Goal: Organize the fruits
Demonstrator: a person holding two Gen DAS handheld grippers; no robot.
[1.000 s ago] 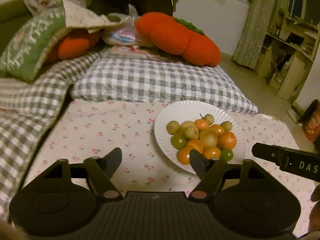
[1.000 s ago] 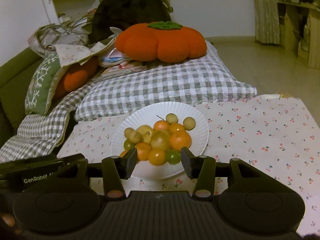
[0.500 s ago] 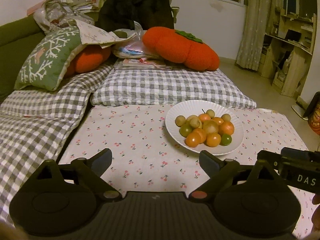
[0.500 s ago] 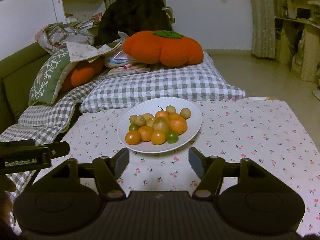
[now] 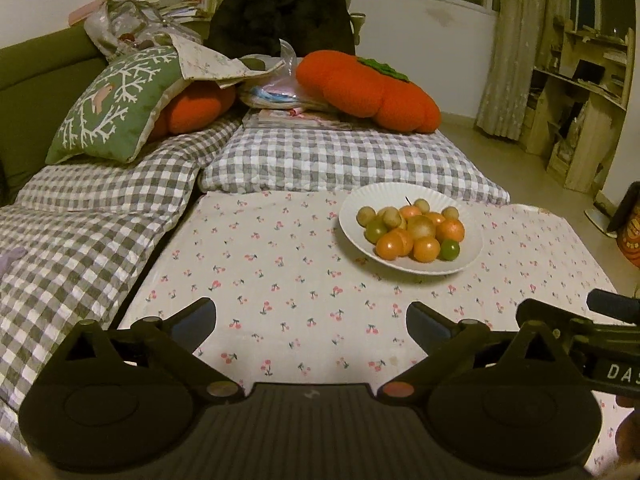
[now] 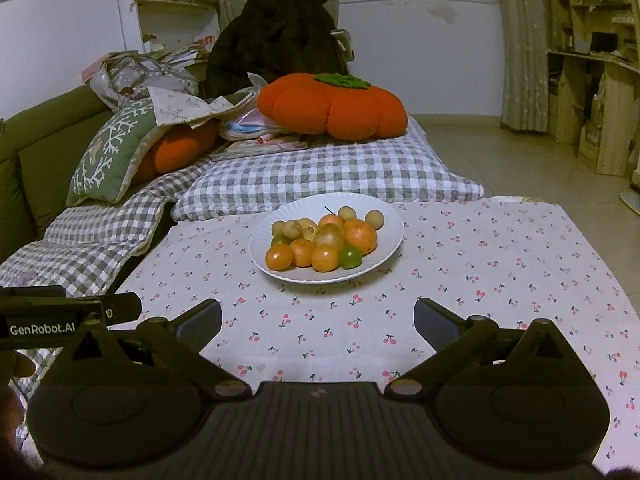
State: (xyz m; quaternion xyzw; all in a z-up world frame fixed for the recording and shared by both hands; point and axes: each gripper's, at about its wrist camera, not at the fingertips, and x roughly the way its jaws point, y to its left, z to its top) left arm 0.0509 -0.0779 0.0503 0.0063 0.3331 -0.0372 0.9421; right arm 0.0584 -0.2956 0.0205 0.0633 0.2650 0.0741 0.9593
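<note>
In the left wrist view the black left gripper (image 5: 311,316) sits farther back from the round white ridged paper plate (image 5: 472,236) of glossy orange, yellow and green fruits (image 5: 412,230) than a second ago; its jaws have just been opening and stand spread, empty, over the cherry-print cloth (image 5: 280,280). In the right wrist view the right gripper (image 6: 318,314) has likewise backed away, jaws just widened, nothing between them, the plate ahead of it.

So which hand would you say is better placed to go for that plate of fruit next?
Probably the right. The plate sits almost straight ahead of the right gripper, whose jaws are open and empty. From the left gripper, equally open, the plate lies off to one side.
</note>
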